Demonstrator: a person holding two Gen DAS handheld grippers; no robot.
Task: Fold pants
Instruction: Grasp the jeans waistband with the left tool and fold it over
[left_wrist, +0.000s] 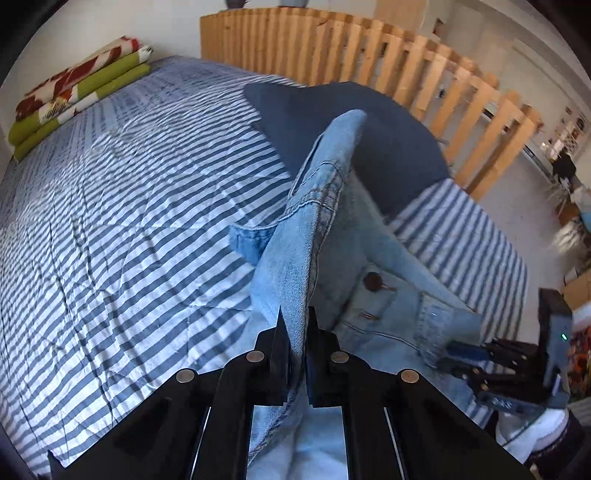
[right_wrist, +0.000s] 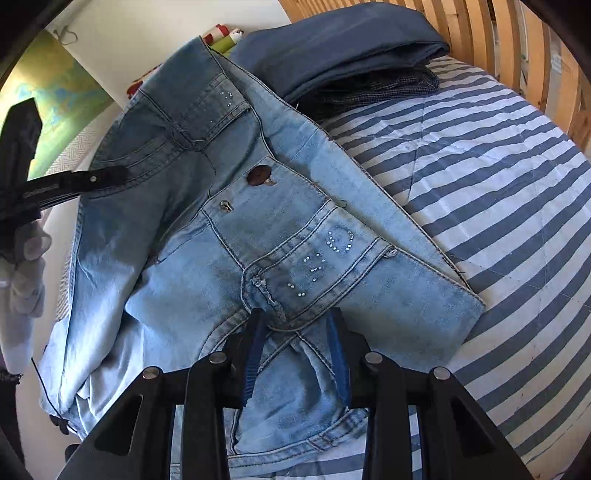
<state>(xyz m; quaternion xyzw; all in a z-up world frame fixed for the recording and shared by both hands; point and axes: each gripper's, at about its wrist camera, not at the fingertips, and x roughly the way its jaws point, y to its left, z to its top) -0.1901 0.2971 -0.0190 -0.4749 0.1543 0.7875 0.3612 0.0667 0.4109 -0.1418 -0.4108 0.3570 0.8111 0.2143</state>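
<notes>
Fold barely begun, by my reading: the pants (right_wrist: 236, 236) are unfolded, waistband spread between both grippers, no crease set yet.

Left gripper (left_wrist: 295, 325): jaws pressed together, pinching a waistband edge that stands up just ahead of its tips. Right gripper (right_wrist: 295, 321): jaws part-spread, clamping a bunched waistband section at the belt loop, directly ahead.

Waist end nearest the grippers, partly lifted off the striped bed (right_wrist: 480, 155). Legs not clearly seen; long axis appears to run below and behind the grippers. Remaining: lay flat, fold leg over leg, fold lengthwise.
</notes>
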